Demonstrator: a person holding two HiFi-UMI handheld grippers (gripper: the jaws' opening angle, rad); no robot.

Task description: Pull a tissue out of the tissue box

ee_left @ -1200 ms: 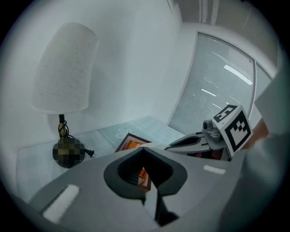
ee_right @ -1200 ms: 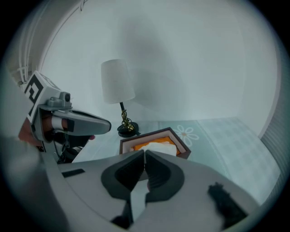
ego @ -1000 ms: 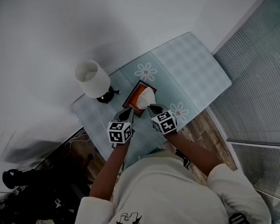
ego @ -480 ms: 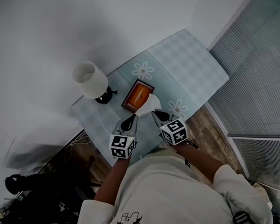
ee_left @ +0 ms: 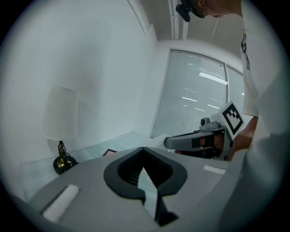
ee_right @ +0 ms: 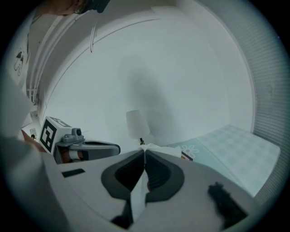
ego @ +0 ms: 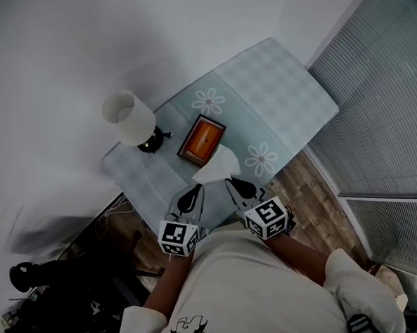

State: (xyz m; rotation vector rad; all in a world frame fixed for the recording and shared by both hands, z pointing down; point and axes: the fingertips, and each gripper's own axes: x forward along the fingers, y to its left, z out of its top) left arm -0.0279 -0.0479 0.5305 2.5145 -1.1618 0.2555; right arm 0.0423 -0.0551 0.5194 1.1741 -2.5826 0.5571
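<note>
Gripping the tissue (ego: pixel 214 167) in the closed fingers of the right gripper (ee_right: pixel 144 152), and seemingly also in the closed fingers of the left gripper (ee_left: pixel 143 149) — holding it in the air just beside the tissue box (ego: pixel 202 139) on the table (ego: pixel 274 88). Looks clear of the slot, though hard to confirm. Could rip the thin sheet by spreading the hands apart; could drag or tip the light box if snagged on the next sheet — worth lifting evenly

White tissue (ego: pixel 215 165) (apparently free) near orange box (ego: pixel 202 138)
</note>
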